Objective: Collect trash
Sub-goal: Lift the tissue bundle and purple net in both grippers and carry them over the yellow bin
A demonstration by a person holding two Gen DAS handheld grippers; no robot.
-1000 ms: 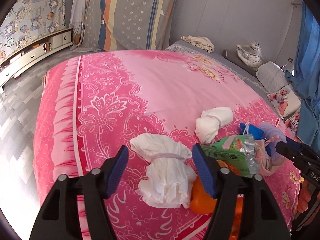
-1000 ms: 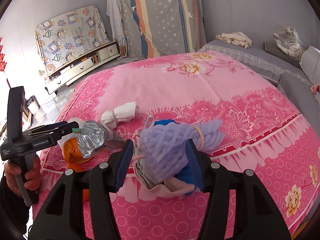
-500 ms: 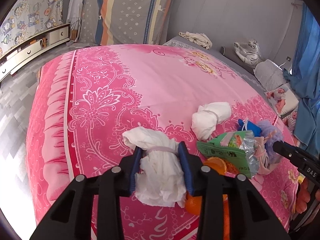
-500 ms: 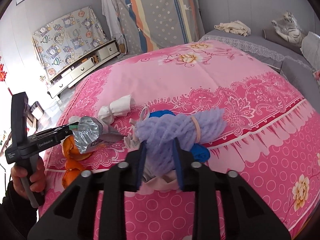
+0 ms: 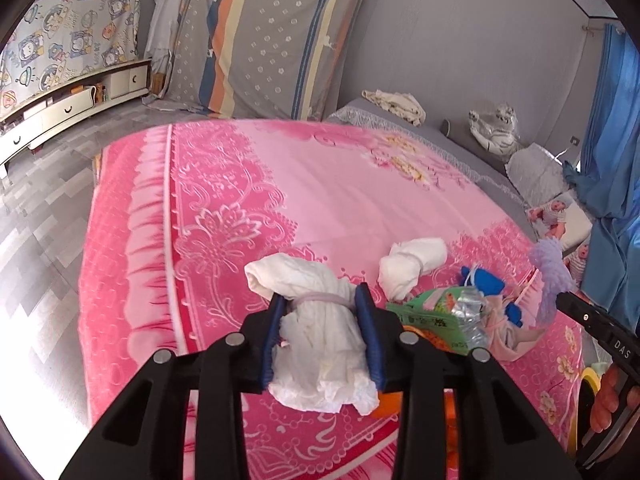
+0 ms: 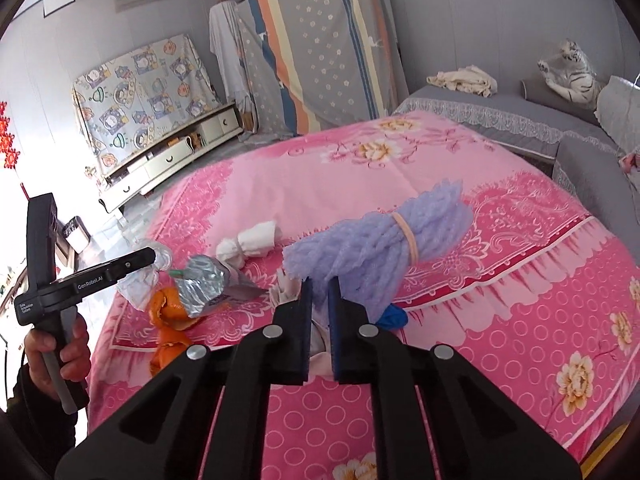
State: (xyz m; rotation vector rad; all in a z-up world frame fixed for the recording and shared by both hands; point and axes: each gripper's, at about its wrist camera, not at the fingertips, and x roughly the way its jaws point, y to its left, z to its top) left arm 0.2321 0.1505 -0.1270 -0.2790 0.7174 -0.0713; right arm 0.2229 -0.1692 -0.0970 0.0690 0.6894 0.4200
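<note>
My left gripper (image 5: 322,328) is shut on a white tissue bundle (image 5: 316,320) tied with a band, lifted off the pink bedspread (image 5: 280,184). My right gripper (image 6: 320,308) is shut on a purple foam-net bundle (image 6: 380,240) with a rubber band, raised above the bed. On the bed lie a second white tissue bundle (image 5: 412,264), a green and silver snack wrapper (image 5: 444,312), orange peel (image 6: 168,320) and a blue item (image 5: 484,284). The purple bundle also shows in the left wrist view (image 5: 550,268).
A striped mattress (image 5: 276,36) leans on the far wall. A low drawer cabinet (image 5: 60,108) stands at left. A toy tiger (image 5: 496,128), a cream cloth (image 5: 396,102) and pillows lie on the grey sofa beyond. Blue curtain (image 5: 612,160) at right.
Both grippers closed from open: the left on the white tissue bundle, the right on the purple foam-net bundle. Both bundles have been lifted off the bed.
</note>
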